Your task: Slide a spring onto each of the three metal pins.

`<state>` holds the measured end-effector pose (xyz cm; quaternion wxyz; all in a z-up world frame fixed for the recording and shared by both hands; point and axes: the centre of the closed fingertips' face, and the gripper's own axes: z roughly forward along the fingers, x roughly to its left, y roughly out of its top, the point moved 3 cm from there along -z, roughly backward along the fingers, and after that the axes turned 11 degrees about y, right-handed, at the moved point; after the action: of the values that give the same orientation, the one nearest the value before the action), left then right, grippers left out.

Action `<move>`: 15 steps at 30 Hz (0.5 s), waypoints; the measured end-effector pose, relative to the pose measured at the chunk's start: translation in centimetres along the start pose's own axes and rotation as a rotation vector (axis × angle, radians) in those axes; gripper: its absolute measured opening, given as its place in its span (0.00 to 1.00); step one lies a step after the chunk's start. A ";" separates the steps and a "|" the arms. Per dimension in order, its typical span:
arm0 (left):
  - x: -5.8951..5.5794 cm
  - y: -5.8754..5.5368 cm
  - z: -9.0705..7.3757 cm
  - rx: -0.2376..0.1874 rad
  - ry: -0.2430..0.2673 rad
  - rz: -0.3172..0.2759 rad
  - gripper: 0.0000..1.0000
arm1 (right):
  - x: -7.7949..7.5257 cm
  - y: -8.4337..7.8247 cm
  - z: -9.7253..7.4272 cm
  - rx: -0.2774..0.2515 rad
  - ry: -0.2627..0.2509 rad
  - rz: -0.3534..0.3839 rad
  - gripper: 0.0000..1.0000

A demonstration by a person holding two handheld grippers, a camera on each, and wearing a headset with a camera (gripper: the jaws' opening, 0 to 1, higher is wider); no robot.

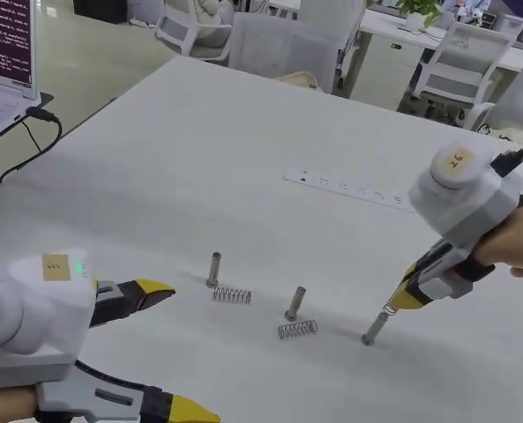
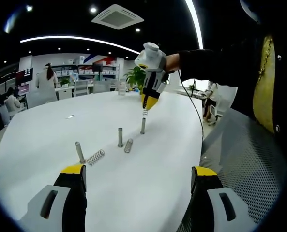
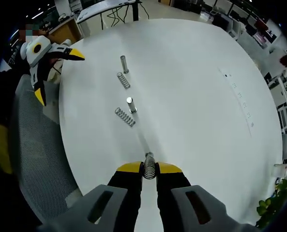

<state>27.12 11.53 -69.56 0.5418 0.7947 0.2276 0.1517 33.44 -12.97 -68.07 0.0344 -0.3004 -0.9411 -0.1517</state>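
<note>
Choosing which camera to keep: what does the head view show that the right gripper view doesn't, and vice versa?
The head view adds a laptop and its cable at far left. The right gripper view adds a close look along the right gripper, shut on a spring at the top of the third pin. Both show two bare pins, two loose springs, the power strip and the open left gripper.
</note>
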 end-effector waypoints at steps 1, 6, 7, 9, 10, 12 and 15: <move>0.0 0.0 0.0 0.000 0.001 0.000 0.87 | 0.0 0.0 0.1 0.003 0.000 -0.001 0.08; 0.1 0.1 -0.1 -0.003 0.008 0.004 0.87 | -0.3 0.1 0.5 0.006 0.005 0.001 0.08; 0.1 0.0 -0.1 -0.001 0.010 0.005 0.87 | -0.3 0.0 0.5 0.006 0.005 0.001 0.08; 0.1 0.0 -0.1 -0.001 0.012 0.011 0.87 | -0.3 0.0 0.6 0.012 0.004 0.000 0.08; 0.1 -0.1 -0.1 0.002 0.014 0.014 0.87 | -0.3 -0.1 0.6 0.017 0.002 0.000 0.08; 0.1 -0.1 -0.2 0.002 0.016 0.020 0.87 | -0.3 -0.2 0.7 0.017 0.003 0.000 0.08; 0.3 0.0 -0.2 -0.002 0.027 0.034 0.87 | -0.3 -0.2 0.7 0.018 0.004 0.005 0.08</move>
<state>27.28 11.84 -69.50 0.5366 0.7960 0.2212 0.1719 33.61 -13.10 -68.88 0.0391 -0.3020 -0.9416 -0.1438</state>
